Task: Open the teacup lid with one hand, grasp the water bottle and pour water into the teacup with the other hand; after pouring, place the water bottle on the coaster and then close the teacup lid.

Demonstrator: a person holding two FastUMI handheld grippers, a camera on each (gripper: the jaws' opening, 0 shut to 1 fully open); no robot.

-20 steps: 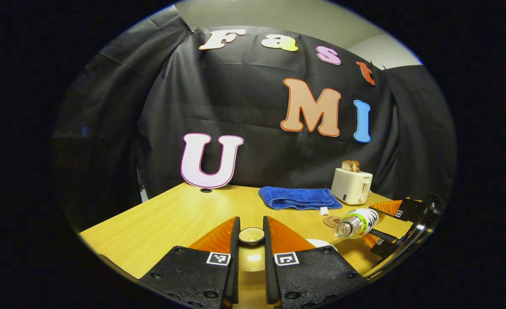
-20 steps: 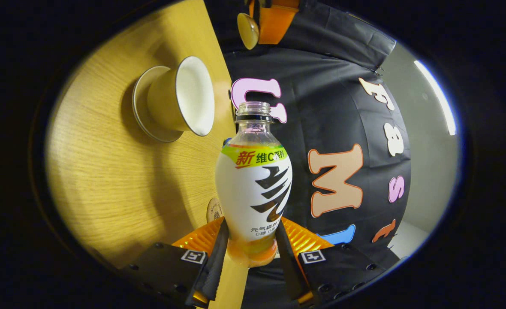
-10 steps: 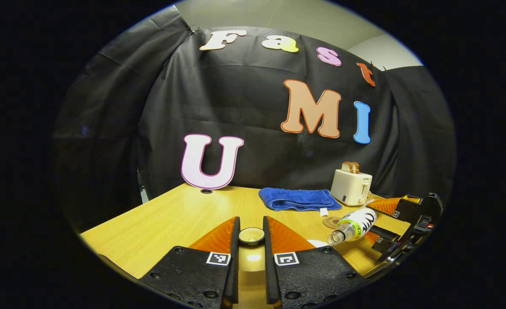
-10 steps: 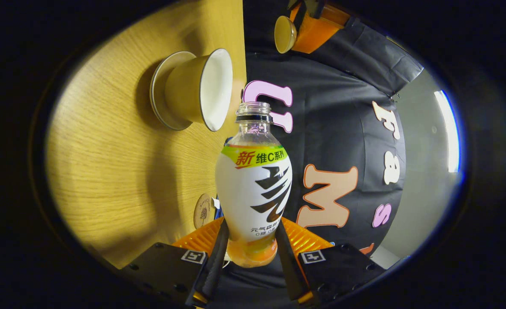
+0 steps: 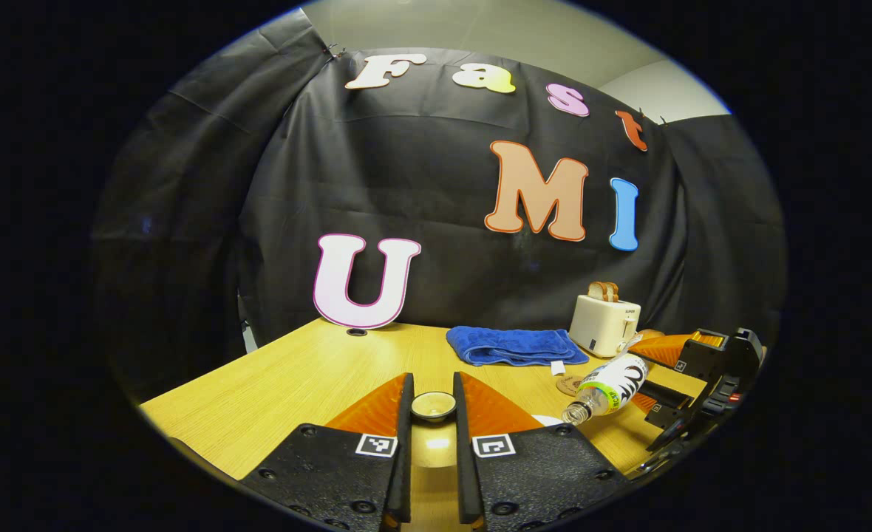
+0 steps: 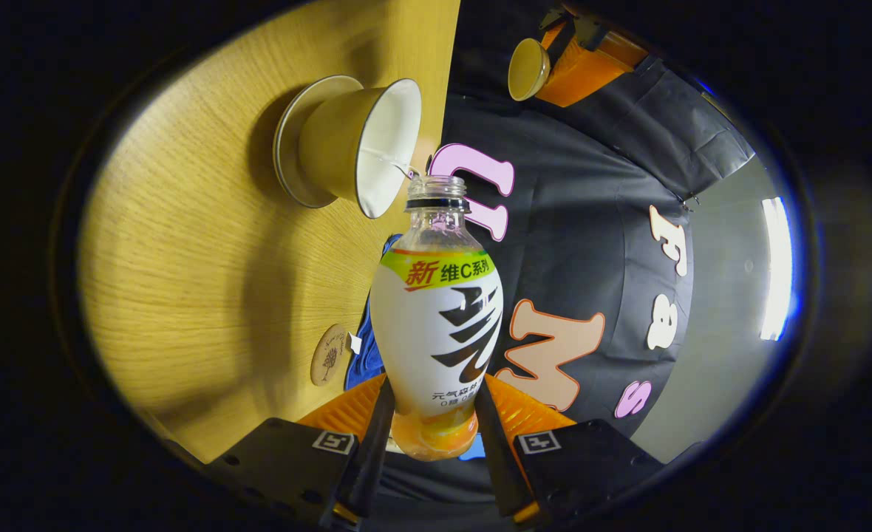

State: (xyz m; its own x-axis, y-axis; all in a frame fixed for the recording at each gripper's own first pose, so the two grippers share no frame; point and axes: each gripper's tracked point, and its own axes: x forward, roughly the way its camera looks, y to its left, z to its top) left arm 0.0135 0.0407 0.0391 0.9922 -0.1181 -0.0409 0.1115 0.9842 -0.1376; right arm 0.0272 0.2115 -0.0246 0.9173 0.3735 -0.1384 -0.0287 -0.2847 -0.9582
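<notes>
The right gripper (image 6: 427, 436) pinches the water bottle (image 6: 436, 325) by its base, long axis tipped so its mouth sits just above the teacup (image 6: 355, 144) rim, a thin stream crossing. The left gripper (image 5: 433, 414) clamps the lid (image 5: 433, 406) aloft, clear of the counter (image 5: 288, 377).

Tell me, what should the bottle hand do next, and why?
Probably hold the tilt steady and keep pouring. The right gripper has the bottle tipped, a thin stream runs from its mouth into the open cup, and the left gripper holds the lid away.
</notes>
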